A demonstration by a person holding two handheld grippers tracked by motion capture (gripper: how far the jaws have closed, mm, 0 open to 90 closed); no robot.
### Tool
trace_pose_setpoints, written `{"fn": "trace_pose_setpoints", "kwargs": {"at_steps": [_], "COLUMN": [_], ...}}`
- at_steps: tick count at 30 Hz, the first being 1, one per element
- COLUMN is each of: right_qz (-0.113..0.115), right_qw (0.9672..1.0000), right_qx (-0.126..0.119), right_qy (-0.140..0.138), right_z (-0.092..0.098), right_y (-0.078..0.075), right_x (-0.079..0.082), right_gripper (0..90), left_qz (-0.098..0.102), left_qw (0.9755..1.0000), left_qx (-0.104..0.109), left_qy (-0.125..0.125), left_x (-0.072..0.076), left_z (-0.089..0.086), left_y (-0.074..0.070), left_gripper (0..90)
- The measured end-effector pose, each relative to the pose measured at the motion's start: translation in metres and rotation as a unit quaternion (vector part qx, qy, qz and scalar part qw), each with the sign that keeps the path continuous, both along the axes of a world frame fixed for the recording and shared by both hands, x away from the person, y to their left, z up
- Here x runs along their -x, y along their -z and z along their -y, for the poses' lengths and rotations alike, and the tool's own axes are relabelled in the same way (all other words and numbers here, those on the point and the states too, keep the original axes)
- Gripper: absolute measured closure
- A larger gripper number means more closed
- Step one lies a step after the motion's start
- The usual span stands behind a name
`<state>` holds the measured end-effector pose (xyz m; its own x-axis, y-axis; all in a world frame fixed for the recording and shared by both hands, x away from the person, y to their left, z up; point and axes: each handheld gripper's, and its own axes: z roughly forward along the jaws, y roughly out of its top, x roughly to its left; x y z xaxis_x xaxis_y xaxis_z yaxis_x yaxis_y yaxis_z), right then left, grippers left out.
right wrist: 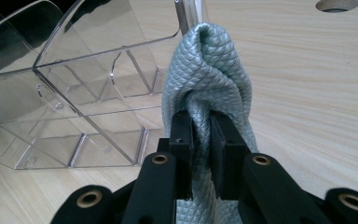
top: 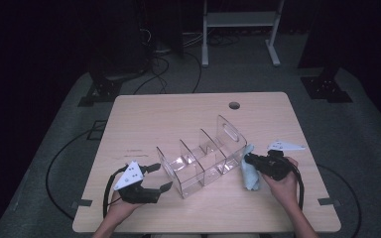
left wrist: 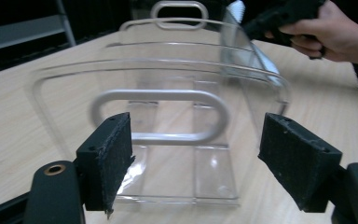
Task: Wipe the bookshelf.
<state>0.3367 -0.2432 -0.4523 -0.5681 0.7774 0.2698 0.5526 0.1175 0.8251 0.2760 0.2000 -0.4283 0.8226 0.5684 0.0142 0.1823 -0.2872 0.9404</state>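
Tongs in my right hand (right wrist: 200,140) are clenched on a fold of grey-blue cloth (right wrist: 205,70), which bunches above the pads and rests against the clear acrylic organizer (top: 201,156) just beside them on the worktop (top: 178,111). My left tongs (left wrist: 196,158) stand released, pads well apart with nothing pinched; the organizer's handled end wall sits just ahead of them, untouched.
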Motion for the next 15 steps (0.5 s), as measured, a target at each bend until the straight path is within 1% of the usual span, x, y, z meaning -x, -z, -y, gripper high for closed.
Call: {"fn": "trace_pose_setpoints", "kwargs": {"at_steps": [2, 3, 4, 5, 6, 7, 8, 10, 12, 13, 15], "right_qz": [0.001, 0.0, -0.001, -0.001, -0.001, 0.0, -0.001, 0.0, 0.001, 0.001, 0.002], "right_qw": [1.0, 1.0, 1.0, 1.0, 1.0, 1.0, 1.0, 1.0, 1.0, 1.0, 1.0], "right_qx": [-0.001, -0.002, -0.002, -0.004, -0.004, -0.004, -0.005, -0.004, -0.004, -0.004, -0.003], "right_qy": [0.0, 0.0, 0.001, 0.002, 0.002, 0.002, 0.002, 0.002, 0.001, 0.001, 0.002], "right_z": [0.0, 0.0, 0.001, 0.001, 0.001, 0.001, 0.001, 0.001, 0.001, 0.001, 0.001], "right_y": [0.0, 0.0, 0.0, -0.001, -0.001, -0.001, -0.001, -0.001, -0.001, -0.001, -0.001], "right_x": [0.0, 0.0, 0.0, 0.0, 0.0, 0.0, 0.0, 0.0, 0.0, 0.0, 0.0], "right_gripper": [79.6, 79.6, 79.6, 79.6, 79.6, 79.6, 79.6, 79.6, 79.6, 79.6, 79.6], "left_qz": [0.004, 0.0, 0.0, -0.004, -0.004, -0.012, -0.017, -0.021, -0.024, -0.024, -0.027], "left_qw": [0.9999, 0.9998, 0.9998, 0.9995, 0.9995, 0.999, 0.9986, 0.9983, 0.9981, 0.9981, 0.9979], "left_qx": [0.0, 0.002, 0.002, 0.005, 0.005, 0.012, 0.019, 0.016, 0.017, 0.017, 0.004], "left_qy": [-0.013, -0.019, -0.019, -0.032, -0.032, -0.042, -0.046, -0.053, -0.054, -0.054, -0.059], "left_x": [-0.006, -0.009, -0.009, -0.017, -0.017, -0.025, -0.03, -0.036, -0.042, -0.042, -0.047], "left_z": [-0.004, -0.006, -0.006, -0.011, -0.011, -0.015, -0.017, -0.017, -0.016, -0.016, -0.012], "left_y": [0.0, 0.001, 0.001, 0.003, 0.003, 0.005, 0.006, 0.008, 0.009, 0.009, 0.01], "left_gripper": [22.0, 20.8, 19.8, 19.1, 19.1, 18.7, 18.5, 18.5, 18.4, 18.4, 18.5]}}
